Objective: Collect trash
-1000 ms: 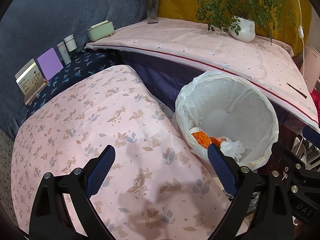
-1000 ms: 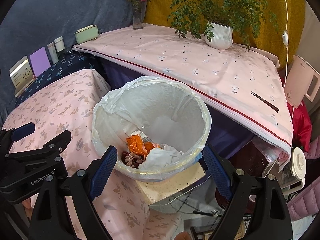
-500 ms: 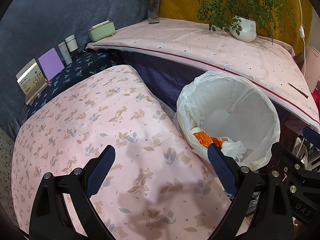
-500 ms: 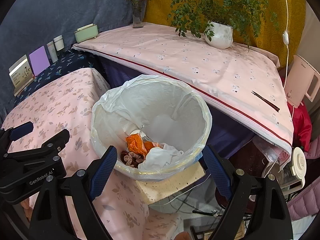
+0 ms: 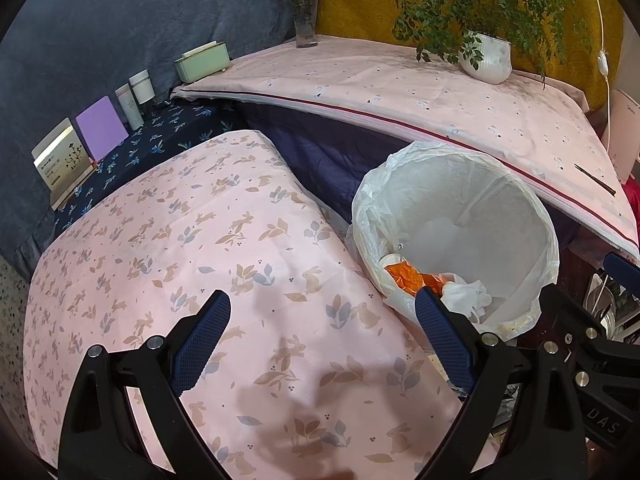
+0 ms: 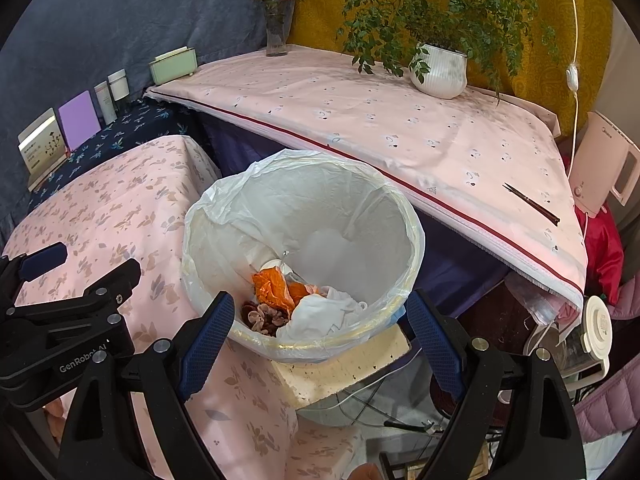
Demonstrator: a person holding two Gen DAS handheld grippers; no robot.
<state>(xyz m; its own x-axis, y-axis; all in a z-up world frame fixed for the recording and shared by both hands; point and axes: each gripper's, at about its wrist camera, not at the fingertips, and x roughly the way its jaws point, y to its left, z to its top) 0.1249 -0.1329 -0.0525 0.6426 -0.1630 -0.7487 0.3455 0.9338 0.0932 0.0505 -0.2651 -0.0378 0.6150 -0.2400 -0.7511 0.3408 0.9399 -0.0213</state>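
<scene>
A round bin lined with a white plastic bag (image 6: 224, 216) (image 5: 372, 208) stands between two cloth-covered surfaces. Inside lie a crumpled orange wrapper (image 6: 276, 286) (image 5: 404, 274), white tissue (image 6: 320, 316) (image 5: 466, 294) and brownish scraps (image 6: 262, 316). My right gripper (image 6: 316, 326) hangs open over the bin's near rim, nothing between its blue pads. My left gripper (image 5: 320, 328) is open above the rabbit-print cloth (image 5: 180, 248), just left of the bin, and holds nothing. Each gripper's black body shows at the edge of the other's view.
The pink-clothed table (image 6: 360, 120) behind the bin carries a potted plant (image 6: 440, 70), a flower vase (image 6: 276, 36), a green box (image 6: 174, 64) and dark chopsticks (image 6: 530, 202). Cards and bottles (image 5: 100, 124) stand at the left. A kettle (image 6: 604, 160) and cables crowd the right.
</scene>
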